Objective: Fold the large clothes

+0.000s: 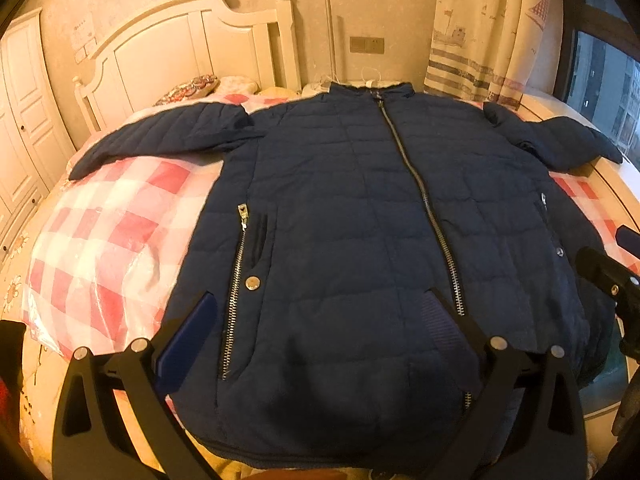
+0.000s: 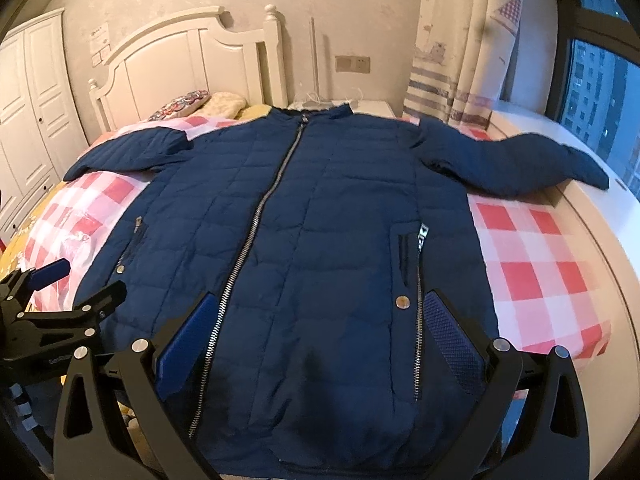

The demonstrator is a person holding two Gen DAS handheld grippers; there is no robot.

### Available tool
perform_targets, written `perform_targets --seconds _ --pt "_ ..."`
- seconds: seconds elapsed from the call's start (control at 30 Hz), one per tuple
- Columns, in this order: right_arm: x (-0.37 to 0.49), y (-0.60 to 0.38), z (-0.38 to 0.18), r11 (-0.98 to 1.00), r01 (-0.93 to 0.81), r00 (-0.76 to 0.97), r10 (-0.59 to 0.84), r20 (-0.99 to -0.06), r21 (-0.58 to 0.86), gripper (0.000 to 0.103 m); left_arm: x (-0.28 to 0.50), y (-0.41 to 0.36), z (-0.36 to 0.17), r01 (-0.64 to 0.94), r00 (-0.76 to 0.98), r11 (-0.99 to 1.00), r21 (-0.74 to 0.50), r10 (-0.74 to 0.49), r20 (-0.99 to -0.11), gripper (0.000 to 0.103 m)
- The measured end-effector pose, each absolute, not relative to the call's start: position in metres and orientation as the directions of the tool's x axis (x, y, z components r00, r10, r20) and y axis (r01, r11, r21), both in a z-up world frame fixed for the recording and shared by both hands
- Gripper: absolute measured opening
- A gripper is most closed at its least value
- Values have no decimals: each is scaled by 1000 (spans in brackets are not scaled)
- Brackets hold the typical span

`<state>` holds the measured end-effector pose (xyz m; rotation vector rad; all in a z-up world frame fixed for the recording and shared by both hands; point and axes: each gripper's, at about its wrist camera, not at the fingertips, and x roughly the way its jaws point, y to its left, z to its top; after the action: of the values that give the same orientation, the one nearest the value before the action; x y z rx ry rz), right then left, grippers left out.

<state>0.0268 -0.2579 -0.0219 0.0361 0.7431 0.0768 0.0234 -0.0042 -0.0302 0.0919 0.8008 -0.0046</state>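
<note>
On the bed (image 1: 100, 248), over a red-and-white checked cover under a clear plastic sheet, a large navy-blue quilted padded jacket (image 1: 360, 208) is spread face up. Its collar is turned toward the white wooden headboard (image 1: 180, 40) and its hem lies at the near edge of the bed. The silver front zip (image 1: 424, 200) is done up, and both sleeves are stretched outward, one toward the left edge of the bed, the other (image 2: 520, 160) reaching onto the pale ledge by the window at the right edge. This flat, symmetrical layout is judged to be a preparation: with the body smoothed and the sleeves laid out, clean fold lines can be set, and no fold has yet been made.

The left tool (image 1: 324, 316) is held above the hem on the jacket's left half, its blue-padded fingers (image 1: 188, 336) spread wide with nothing between them; contact with the fabric cannot be confirmed. The right tool (image 2: 320, 316) is held likewise over the hem on the right half, jaws wide apart and empty, straddling the strip between the front zip and the pocket zip (image 2: 418, 320). Each tool is seen at the margin of the other's view, side by side at the near edge. The first grasp is judged likely to be at the hem or a sleeve.
</note>
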Motion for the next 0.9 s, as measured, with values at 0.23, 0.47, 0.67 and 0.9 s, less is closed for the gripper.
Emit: perform_targets --seconds 0.23,0.47,0.67,0.9 --pt "8 -254 1 997 -67 791 73 -608 32 98 0 -5 5 38 788 996 85 22 -615 101" --pt "-4 -259 13 999 -42 828 36 -559 2 98 -10 -11 24 56 821 995 84 3 -571 101" --pt "19 -267 1 999 -41 819 29 -573 -8 98 31 -24 4 92 784 990 104 -8 -620 101" --pt "110 -347 -43 989 142 734 -74 -675 46 98 168 -39 -50 83 689 971 224 106 -717 101"
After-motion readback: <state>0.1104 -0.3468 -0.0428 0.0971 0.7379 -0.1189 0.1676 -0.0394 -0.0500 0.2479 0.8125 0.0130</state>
